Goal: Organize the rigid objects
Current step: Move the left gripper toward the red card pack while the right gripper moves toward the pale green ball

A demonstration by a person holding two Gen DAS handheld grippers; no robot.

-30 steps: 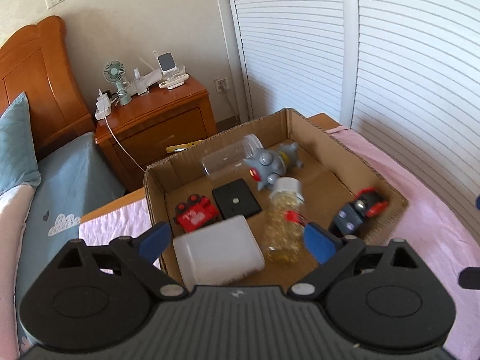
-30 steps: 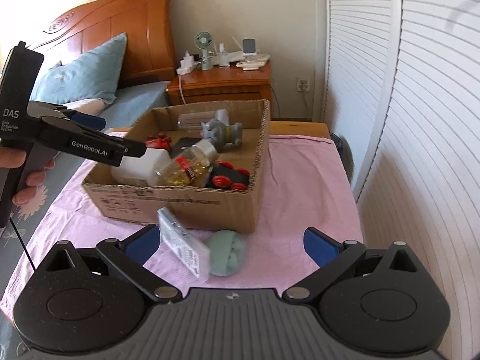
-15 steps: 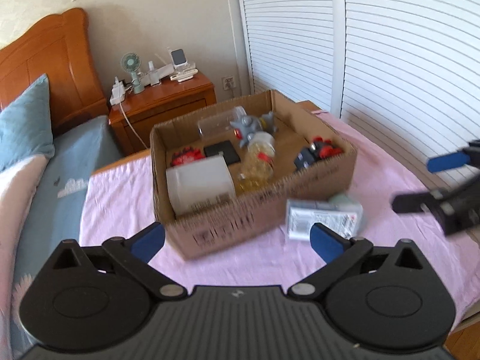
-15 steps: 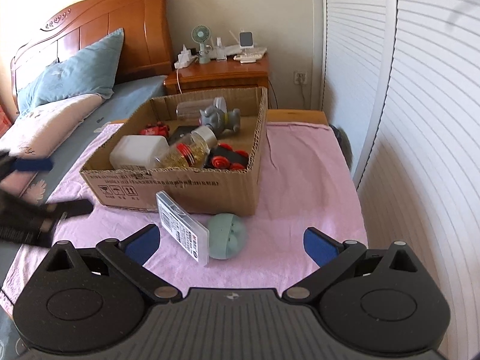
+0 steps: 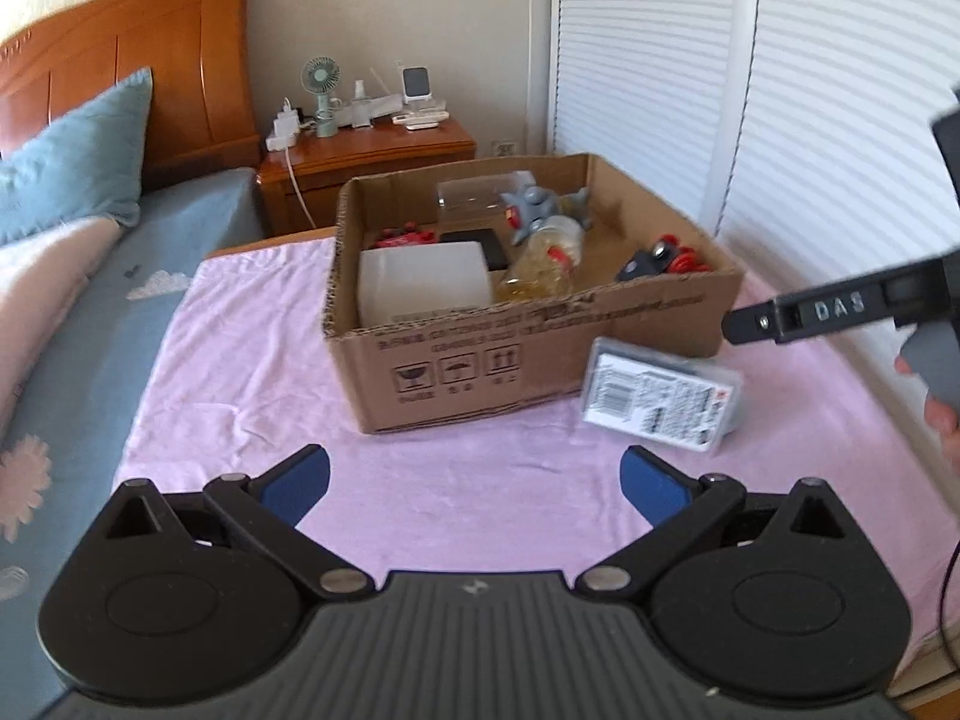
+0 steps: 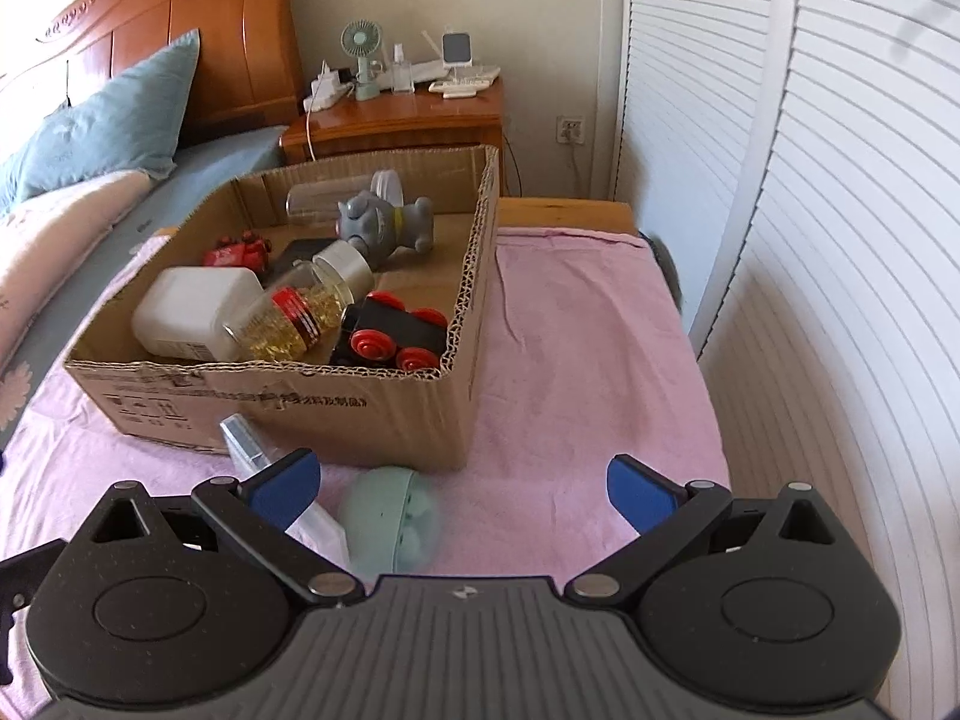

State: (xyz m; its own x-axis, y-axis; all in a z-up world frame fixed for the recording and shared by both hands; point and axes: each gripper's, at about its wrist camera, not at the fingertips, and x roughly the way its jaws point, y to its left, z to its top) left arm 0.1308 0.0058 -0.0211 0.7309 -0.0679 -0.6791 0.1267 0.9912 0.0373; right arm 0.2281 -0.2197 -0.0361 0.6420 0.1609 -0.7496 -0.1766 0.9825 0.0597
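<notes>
Blue rubber pads on black plastic, both tools spread wide and empty: left gripper [image 5: 474, 477] over bare pink cloth [image 5: 252, 360], right gripper [image 6: 462, 480] just above a pale green rounded thing [image 6: 390, 519], not touching. Beside that, a flat clear plastic case [image 5: 660, 399] with printed label, leaning on the front wall of the corrugated cardboard box [image 6: 360, 414]; partly hidden behind the right gripper's pad. Inside the box: white matte tub [image 6: 192, 312], glass jar of golden capsules [image 6: 294, 318] lying tilted, black toy car with red wheels [image 6: 396, 336], grey figure [image 6: 384, 225], clear cylinder [image 6: 324, 201], small red toy [image 6: 237, 249]. Behind, wooden nightstand [image 6: 396, 120] with small fan [image 6: 362, 63]. At the right edge of the left view, part of a hand [image 5: 942, 414], cut off.
</notes>
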